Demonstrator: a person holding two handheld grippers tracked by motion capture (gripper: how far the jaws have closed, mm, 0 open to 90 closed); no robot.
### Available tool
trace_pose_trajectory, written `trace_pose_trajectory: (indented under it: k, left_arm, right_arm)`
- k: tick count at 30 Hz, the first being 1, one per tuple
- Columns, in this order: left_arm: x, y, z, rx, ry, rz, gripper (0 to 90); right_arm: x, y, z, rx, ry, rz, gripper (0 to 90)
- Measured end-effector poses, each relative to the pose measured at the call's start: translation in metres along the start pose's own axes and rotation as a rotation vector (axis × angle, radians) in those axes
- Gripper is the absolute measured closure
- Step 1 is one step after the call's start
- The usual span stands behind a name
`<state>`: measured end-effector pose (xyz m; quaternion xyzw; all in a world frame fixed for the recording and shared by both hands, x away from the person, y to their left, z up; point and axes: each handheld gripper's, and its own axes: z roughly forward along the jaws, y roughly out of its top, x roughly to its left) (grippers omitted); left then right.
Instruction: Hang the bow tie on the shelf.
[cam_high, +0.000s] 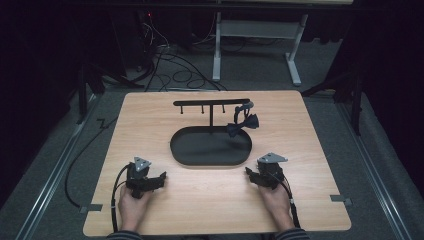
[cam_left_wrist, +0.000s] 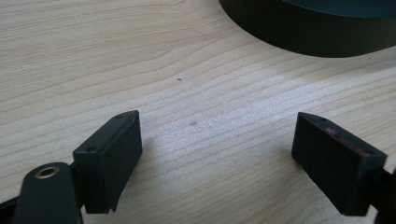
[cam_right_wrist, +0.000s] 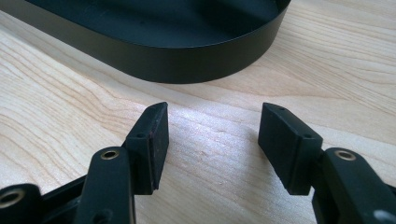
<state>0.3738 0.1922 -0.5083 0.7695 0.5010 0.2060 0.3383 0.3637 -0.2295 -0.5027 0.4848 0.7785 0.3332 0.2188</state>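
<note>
A black oval tray (cam_high: 186, 153) with an upright T-shaped hanger stand (cam_high: 210, 103) sits at the middle of the wooden table (cam_high: 150, 115). A black bow tie (cam_high: 242, 124) hangs from the stand's right end, over the tray's right side. My left gripper (cam_high: 161, 178) rests near the front left of the table, open, with bare wood between its jaws (cam_left_wrist: 217, 135). My right gripper (cam_high: 249, 173) rests at the front right, just short of the tray's rim (cam_right_wrist: 187, 60), open and holding nothing (cam_right_wrist: 212, 126).
The tray's black wall (cam_left_wrist: 317, 32) lies ahead of the left gripper. Cables (cam_high: 175, 70) and a white desk frame (cam_high: 260, 35) stand on the floor beyond the table. Metal rails (cam_high: 55, 170) run along both sides of the table.
</note>
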Motion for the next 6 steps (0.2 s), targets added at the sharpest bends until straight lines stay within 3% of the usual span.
trace_pose_trajectory:
  k: [6]
  left_arm:
    - [-0.0001, -0.0001, -0.0002, 0.001, 0.001, 0.000, 16.6]
  right_arm:
    - [0.0000, 0.0000, 0.0000, 0.000, 0.000, 0.001, 44.3]
